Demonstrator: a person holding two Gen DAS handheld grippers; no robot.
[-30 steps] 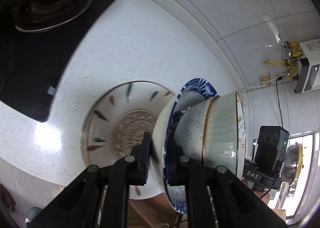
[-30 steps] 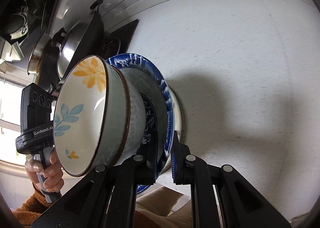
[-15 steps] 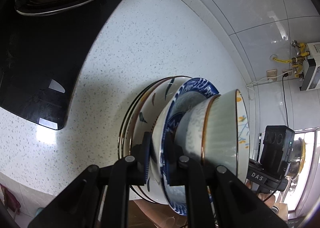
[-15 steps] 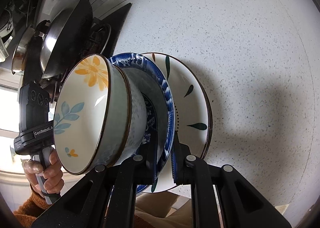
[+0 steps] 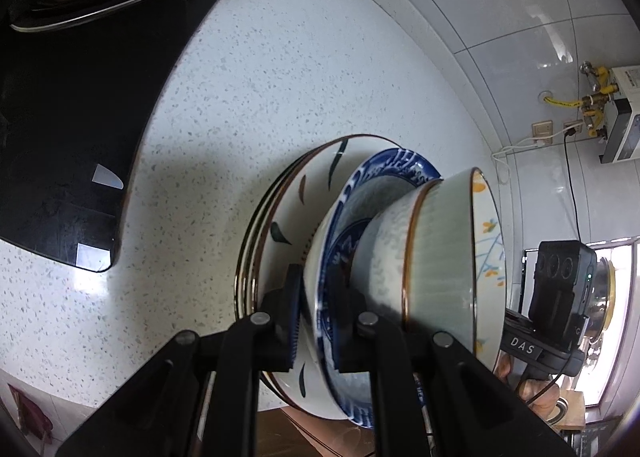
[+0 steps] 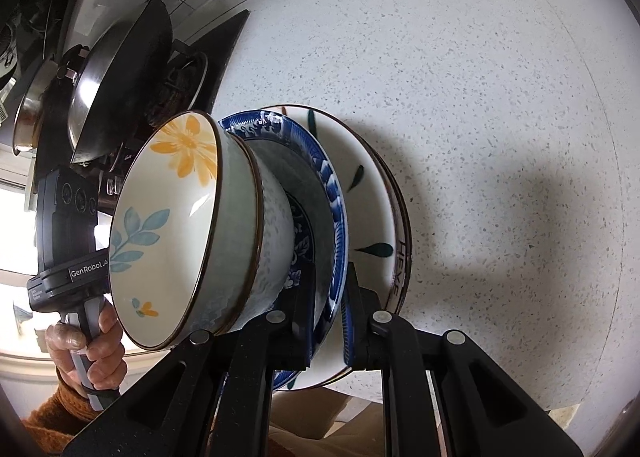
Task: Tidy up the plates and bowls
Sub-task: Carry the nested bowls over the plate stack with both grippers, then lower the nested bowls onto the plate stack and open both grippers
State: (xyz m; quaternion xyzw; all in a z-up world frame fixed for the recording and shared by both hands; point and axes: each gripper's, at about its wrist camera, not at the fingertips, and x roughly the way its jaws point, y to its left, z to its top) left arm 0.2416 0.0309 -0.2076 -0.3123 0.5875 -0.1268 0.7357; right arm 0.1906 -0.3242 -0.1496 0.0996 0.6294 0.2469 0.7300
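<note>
A blue-patterned plate (image 5: 384, 169) (image 6: 304, 145) carries a speckled bowl (image 5: 384, 253) (image 6: 276, 225), and a pale green bowl (image 5: 436, 249) painted inside with an orange flower (image 6: 168, 217) is nested in that. My left gripper (image 5: 318, 305) is shut on one side of the blue plate's rim. On the opposite side of the rim my right gripper (image 6: 330, 301) is shut. Close under the blue plate lies a stack of white leaf-painted plates (image 5: 288, 209) (image 6: 372, 193) on the speckled counter (image 5: 280, 77) (image 6: 480, 97). Whether the blue plate rests on them I cannot tell.
A black stove top (image 5: 72, 97) with a burner borders the counter on one side, and a wok (image 6: 120, 69) with other pans stands there. Tiled wall (image 5: 480, 17) runs behind. A hand (image 6: 88, 353) grips the left gripper's handle. The counter's front edge is just below the plates.
Both grippers have come down with the blue plate and its bowls. The white leaf plates, farther below a second ago, now sit right under the blue plate.
</note>
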